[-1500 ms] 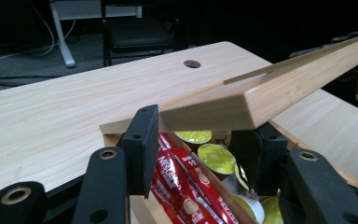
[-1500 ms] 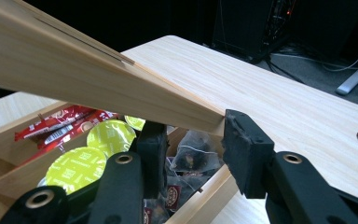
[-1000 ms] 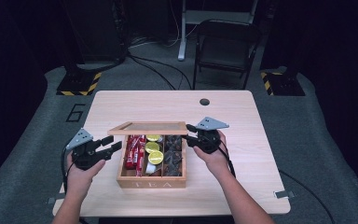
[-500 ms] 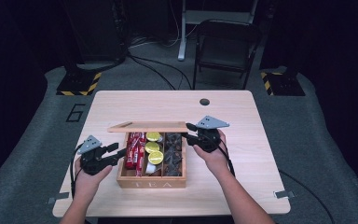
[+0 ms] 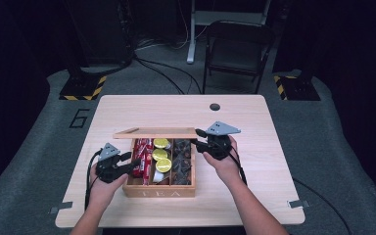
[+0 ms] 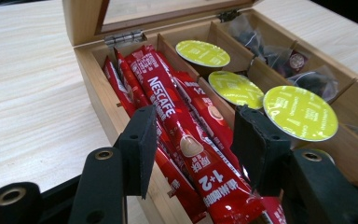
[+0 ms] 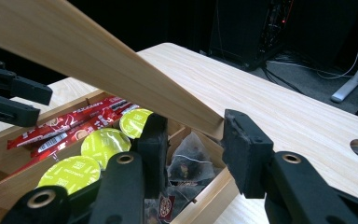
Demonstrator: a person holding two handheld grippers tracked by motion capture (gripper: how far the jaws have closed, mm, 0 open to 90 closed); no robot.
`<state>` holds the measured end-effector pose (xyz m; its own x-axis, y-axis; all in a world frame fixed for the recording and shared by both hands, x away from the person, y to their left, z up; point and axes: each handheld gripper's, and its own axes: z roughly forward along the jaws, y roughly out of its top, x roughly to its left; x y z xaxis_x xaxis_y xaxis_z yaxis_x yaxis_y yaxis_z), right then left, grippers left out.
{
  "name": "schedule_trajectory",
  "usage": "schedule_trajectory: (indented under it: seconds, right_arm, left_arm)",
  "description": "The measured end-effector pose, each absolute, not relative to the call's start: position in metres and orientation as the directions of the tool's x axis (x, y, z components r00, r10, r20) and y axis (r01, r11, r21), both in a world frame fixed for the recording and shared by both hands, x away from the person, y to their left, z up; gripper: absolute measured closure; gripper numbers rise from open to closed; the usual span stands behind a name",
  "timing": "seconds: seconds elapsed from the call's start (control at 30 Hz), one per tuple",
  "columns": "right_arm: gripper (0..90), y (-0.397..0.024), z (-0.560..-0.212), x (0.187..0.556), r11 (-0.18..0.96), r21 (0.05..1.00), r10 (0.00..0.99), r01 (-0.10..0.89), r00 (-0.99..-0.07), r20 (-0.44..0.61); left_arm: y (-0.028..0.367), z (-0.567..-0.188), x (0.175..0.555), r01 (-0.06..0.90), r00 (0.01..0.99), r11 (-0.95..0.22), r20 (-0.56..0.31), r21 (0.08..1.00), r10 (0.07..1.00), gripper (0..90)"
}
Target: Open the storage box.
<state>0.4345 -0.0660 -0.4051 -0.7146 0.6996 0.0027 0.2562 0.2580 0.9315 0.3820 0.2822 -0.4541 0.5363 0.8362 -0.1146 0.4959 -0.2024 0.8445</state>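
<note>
1. Pale wooden table [image 5: 274, 147] at frame centre bears a bamboo box [image 5: 159, 188] lettered "TEA".
2. Left gripper [image 6: 193, 140], jaws apart, straddles a red "NESCAFE 1+2" stick sachet [image 6: 186, 140].
3. Right gripper [image 7: 191, 142] clamps the raised wooden lid [image 7: 98, 65].

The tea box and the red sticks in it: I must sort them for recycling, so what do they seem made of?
The tea box looks like pale, unpainted wood: grain lines run along its walls and its lid, with small metal hinges. The red sticks look like glossy plastic or foil film: they shine, crinkle and carry printed lettering. Which of the two films I cannot tell.
</note>
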Motion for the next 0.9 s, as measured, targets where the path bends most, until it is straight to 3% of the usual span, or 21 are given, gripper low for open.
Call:
schedule_trajectory:
  seconds: [0.43, 0.7, 0.9]
  right_arm:
    - [60.7, -0.066, -0.406, 0.434, 0.261, 0.932, 0.701, 0.253, -0.713, -0.003]
    - [60.7, -0.066, -0.406, 0.433, 0.26, 0.932, 0.701, 0.252, -0.713, -0.003]
    - [60.7, -0.066, -0.406, 0.433, 0.26, 0.932, 0.702, 0.252, -0.712, -0.003]
  left_arm:
    - [0.271, -0.465, 0.392, 0.537, 0.536, -0.247, -0.1, 0.807, 0.838, 52.4]
    - [0.268, -0.467, 0.393, 0.549, 0.522, -0.246, -0.097, 0.799, 0.848, 59.5]
    - [0.27, -0.467, 0.393, 0.558, 0.495, -0.234, -0.093, 0.796, 0.864, 70.9]
